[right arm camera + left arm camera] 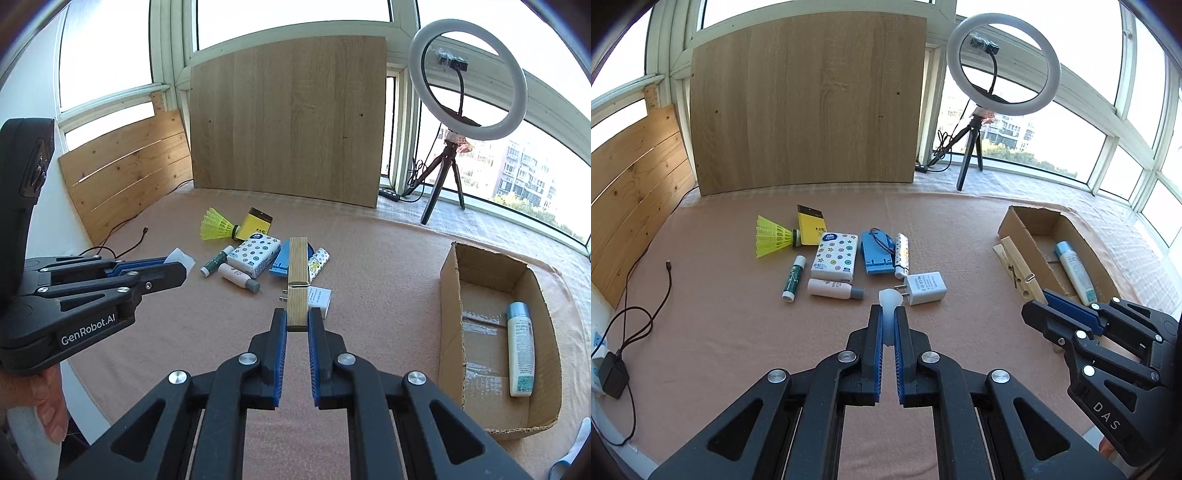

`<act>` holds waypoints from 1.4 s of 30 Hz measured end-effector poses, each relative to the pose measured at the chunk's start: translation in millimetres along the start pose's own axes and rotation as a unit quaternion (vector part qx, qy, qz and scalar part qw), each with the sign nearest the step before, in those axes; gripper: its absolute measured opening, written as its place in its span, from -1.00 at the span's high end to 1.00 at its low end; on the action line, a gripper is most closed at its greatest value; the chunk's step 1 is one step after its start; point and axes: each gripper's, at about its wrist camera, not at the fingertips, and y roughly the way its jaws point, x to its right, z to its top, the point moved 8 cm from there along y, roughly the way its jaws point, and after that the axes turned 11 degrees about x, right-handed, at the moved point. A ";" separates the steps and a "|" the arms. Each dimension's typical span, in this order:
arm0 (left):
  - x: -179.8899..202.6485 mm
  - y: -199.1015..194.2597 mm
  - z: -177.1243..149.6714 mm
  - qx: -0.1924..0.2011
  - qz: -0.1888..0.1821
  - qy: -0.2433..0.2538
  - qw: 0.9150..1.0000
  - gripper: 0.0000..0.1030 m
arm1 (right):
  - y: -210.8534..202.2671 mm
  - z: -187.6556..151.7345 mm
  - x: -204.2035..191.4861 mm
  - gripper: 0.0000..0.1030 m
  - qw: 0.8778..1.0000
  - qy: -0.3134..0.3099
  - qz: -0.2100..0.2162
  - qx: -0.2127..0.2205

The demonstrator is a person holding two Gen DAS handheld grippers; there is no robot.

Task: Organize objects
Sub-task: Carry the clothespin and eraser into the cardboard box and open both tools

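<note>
In the left wrist view my left gripper (888, 313) is shut on a small translucent white cap (890, 300), held above the pink cloth. In the right wrist view my right gripper (297, 318) is shut on the end of a big wooden clothespin (298, 280), which sticks forward over the charger (319, 297). The right wrist view also shows the left gripper (176, 268) at the left with the cap (180, 257) in it. The right gripper (1036, 308) and its clothespin (1015, 266) appear at the right of the left wrist view.
A cardboard box (448, 295) at the right holds a white and blue bottle (520, 350). On the cloth lie a shuttlecock (774, 236), notepad (812, 229), tissue pack (835, 254), blue stand (877, 254), glue stick (793, 277), small bottle (834, 288) and patterned tube (901, 254). A ring light (1004, 62) stands behind.
</note>
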 end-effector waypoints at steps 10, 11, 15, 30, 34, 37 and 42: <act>36.9 5.8 7.7 -0.004 -0.030 0.027 0.999 0.90 | -15.5 1.5 32.5 0.80 0.999 0.025 -0.036 0.010; 44.7 8.4 9.7 -0.005 -0.036 0.032 0.999 0.90 | -18.0 1.5 38.2 0.80 0.999 0.029 -0.041 0.012; 83.9 18.6 21.0 -0.004 -0.065 0.056 0.996 0.90 | -27.9 -1.6 67.7 0.80 0.996 0.049 -0.067 0.018; 256.4 77.2 43.7 -0.011 -0.157 0.103 0.982 0.89 | -65.2 -33.3 200.7 0.80 0.984 0.098 -0.147 0.001; 284.3 96.1 43.6 -0.019 -0.159 0.106 0.981 0.64 | -60.8 -36.7 226.6 0.80 0.983 0.102 -0.150 -0.003; 291.0 110.0 38.3 -0.032 -0.146 0.108 0.983 0.09 | -49.4 -41.7 241.9 0.79 0.982 0.103 -0.158 -0.019; 265.3 115.8 33.9 -0.030 -0.117 0.103 0.987 -0.47 | -47.8 -43.9 252.7 0.49 0.979 0.112 -0.168 -0.016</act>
